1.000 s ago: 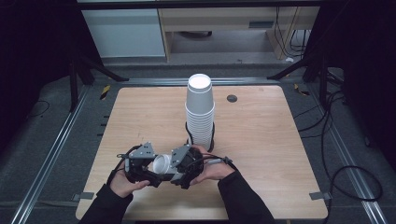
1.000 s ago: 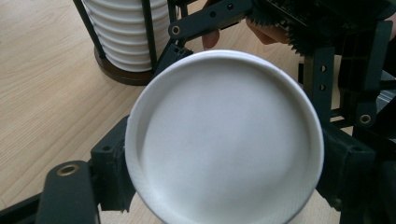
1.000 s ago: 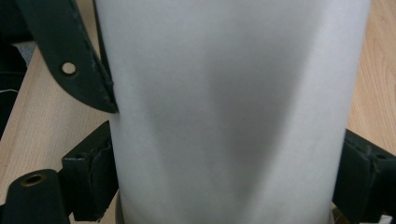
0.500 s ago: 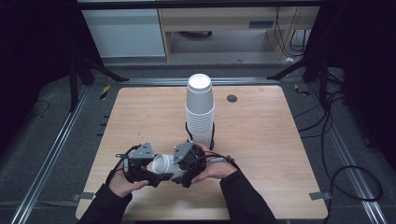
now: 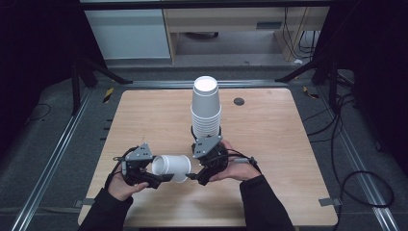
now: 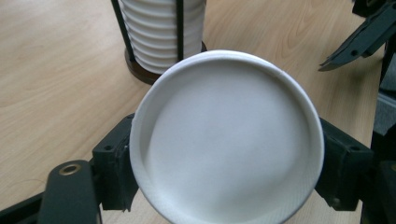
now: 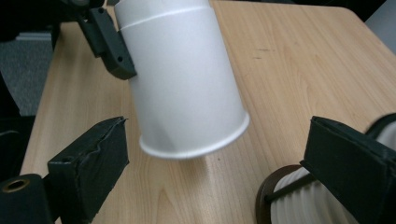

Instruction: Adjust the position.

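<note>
A single white paper cup (image 5: pixel 174 167) lies on its side in the air just above the wooden table (image 5: pixel 269 134). My left gripper (image 5: pixel 156 171) is shut on it near its base; that base (image 6: pixel 226 140) faces the left gripper view between the two jaws. The cup's (image 7: pixel 182 84) rolled mouth points at my right gripper (image 5: pixel 196 169), which is open, its fingers (image 7: pixel 88 172) spread wide with the mouth just ahead of them and nothing touching. Behind the hands a tall stack of white cups (image 5: pixel 206 106) stands upside down in a dark wire holder.
The holder's brown base (image 7: pixel 271 186) sits close beside my right gripper. A small black grommet (image 5: pixel 239 101) marks the table's far side. Bare wood lies to the left and right of the stack. Metal rails and cables run along the floor around the table.
The two grippers were pressed together around the cup; now they have drawn apart. The left one has moved left with the cup, and the right one's jaws stand clear of it.
</note>
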Action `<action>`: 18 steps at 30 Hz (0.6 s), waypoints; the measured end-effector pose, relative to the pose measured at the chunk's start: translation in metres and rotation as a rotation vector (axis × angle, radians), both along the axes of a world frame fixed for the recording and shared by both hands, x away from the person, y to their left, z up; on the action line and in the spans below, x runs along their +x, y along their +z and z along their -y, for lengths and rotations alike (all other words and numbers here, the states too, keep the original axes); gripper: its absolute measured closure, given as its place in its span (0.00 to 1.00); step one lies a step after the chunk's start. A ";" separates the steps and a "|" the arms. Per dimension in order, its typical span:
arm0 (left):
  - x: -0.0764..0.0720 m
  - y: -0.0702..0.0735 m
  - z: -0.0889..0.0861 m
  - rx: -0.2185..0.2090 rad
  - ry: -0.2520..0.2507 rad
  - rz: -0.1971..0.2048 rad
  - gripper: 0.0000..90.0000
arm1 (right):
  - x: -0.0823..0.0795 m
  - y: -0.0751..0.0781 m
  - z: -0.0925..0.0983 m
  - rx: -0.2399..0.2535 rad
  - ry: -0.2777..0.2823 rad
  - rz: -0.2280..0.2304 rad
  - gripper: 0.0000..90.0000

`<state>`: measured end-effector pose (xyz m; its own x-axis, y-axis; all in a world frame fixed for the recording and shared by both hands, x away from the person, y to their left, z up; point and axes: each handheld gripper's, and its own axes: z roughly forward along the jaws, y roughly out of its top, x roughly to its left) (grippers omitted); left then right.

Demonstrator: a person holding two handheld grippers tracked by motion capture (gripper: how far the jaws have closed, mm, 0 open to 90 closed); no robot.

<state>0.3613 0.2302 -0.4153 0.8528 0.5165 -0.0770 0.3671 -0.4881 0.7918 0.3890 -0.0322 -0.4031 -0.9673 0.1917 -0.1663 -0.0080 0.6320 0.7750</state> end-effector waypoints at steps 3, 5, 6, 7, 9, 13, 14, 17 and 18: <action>0.000 0.005 -0.007 -0.063 0.015 0.013 0.24 | -0.002 0.003 0.009 0.037 -0.024 -0.008 0.07; 0.000 0.007 -0.010 -0.084 0.016 0.021 0.24 | -0.003 0.003 0.013 0.062 -0.039 -0.017 0.07; 0.000 0.008 -0.011 -0.104 0.017 0.028 0.24 | -0.003 0.002 0.014 0.070 -0.043 -0.018 0.07; -0.001 0.010 -0.013 -0.125 0.017 0.030 0.24 | -0.004 0.001 0.016 0.080 -0.049 -0.021 0.07; -0.001 0.012 -0.015 -0.154 0.016 0.037 0.24 | -0.005 -0.002 0.018 0.106 -0.062 -0.034 0.07; -0.001 0.013 -0.018 -0.197 0.011 0.042 0.24 | -0.006 -0.010 0.018 0.137 -0.071 -0.057 0.07; -0.002 0.014 -0.018 -0.203 0.005 0.043 0.24 | -0.007 -0.012 0.018 0.143 -0.070 -0.064 0.07; -0.002 0.014 -0.017 -0.221 -0.010 0.042 0.24 | -0.007 -0.020 0.014 0.152 -0.067 -0.090 0.07; -0.002 0.014 -0.017 -0.225 -0.016 0.044 0.24 | -0.007 -0.021 0.013 0.157 -0.062 -0.099 0.07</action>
<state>0.3591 0.2472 -0.4017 0.8659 0.4767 -0.1516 0.3235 -0.3025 0.8966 0.3815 -0.0456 -0.4246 -0.9630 0.2672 -0.0347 0.1079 0.5005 0.8590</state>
